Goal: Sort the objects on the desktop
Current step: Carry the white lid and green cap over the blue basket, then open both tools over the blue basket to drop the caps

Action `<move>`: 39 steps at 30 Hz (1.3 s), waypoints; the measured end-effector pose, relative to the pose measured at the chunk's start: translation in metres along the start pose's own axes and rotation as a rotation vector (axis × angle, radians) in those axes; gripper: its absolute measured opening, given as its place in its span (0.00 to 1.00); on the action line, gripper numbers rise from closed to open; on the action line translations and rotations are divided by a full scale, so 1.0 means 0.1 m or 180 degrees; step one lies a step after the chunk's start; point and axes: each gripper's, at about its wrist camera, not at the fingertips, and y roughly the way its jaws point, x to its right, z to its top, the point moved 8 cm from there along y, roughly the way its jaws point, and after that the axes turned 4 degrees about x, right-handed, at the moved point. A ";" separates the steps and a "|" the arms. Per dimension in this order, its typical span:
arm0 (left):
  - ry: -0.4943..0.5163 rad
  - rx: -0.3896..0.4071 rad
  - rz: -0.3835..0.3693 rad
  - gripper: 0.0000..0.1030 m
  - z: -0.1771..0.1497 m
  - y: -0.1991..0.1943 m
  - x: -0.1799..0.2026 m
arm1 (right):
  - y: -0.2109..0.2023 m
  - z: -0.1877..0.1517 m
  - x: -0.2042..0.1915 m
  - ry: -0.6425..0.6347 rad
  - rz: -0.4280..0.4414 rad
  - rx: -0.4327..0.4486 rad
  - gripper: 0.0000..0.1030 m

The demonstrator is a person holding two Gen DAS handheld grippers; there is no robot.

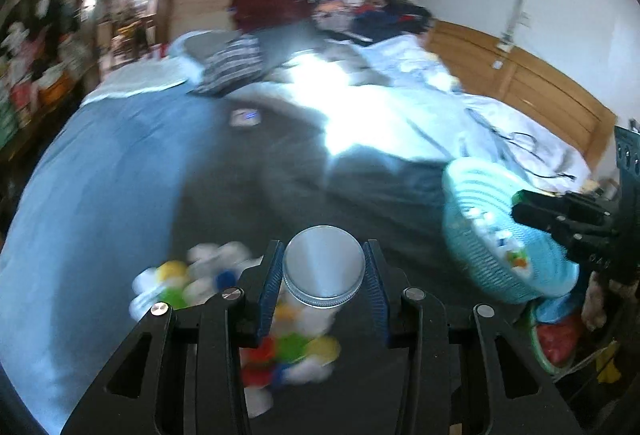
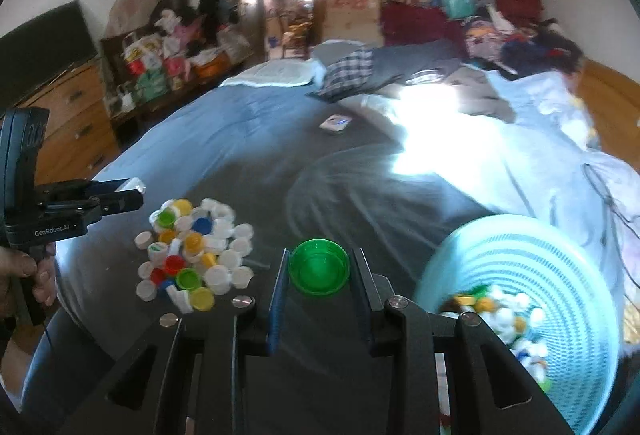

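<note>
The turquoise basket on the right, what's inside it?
Inside the turquoise basket lies a heap of bottle caps, mostly white with some yellow. Its near wall and the right hand-held gripper hide the caps lower down.

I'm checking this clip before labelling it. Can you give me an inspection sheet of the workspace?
Surface: dark round table beside a bed.
Job's things: heap of loose bottle caps; turquoise basket partly filled with caps.
Clutter: nothing seen on the table besides these.
Grippers: left gripper shut on a silver cap; right gripper shut on a green cap.
Cables: dark cable on the bedding.
Surroundings: bed with a small device, wooden dresser, piled goods.
</note>
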 end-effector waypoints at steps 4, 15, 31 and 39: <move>0.0247 0.0004 -0.0255 0.34 0.24 0.22 0.62 | -0.22 0.02 0.40 0.0167 -0.0211 0.0084 0.31; 0.0706 -0.0251 -0.0723 0.34 0.48 0.76 1.99 | -0.68 -0.05 1.32 0.0534 -0.0665 0.0149 0.31; 0.0994 -0.0739 -0.0896 0.34 0.32 1.09 2.83 | -0.71 -0.48 1.97 0.0981 -0.0778 -0.0095 0.31; 0.1033 -0.0758 -0.0900 0.34 0.35 1.16 2.88 | -0.71 -0.49 1.99 0.1003 -0.0779 -0.0084 0.31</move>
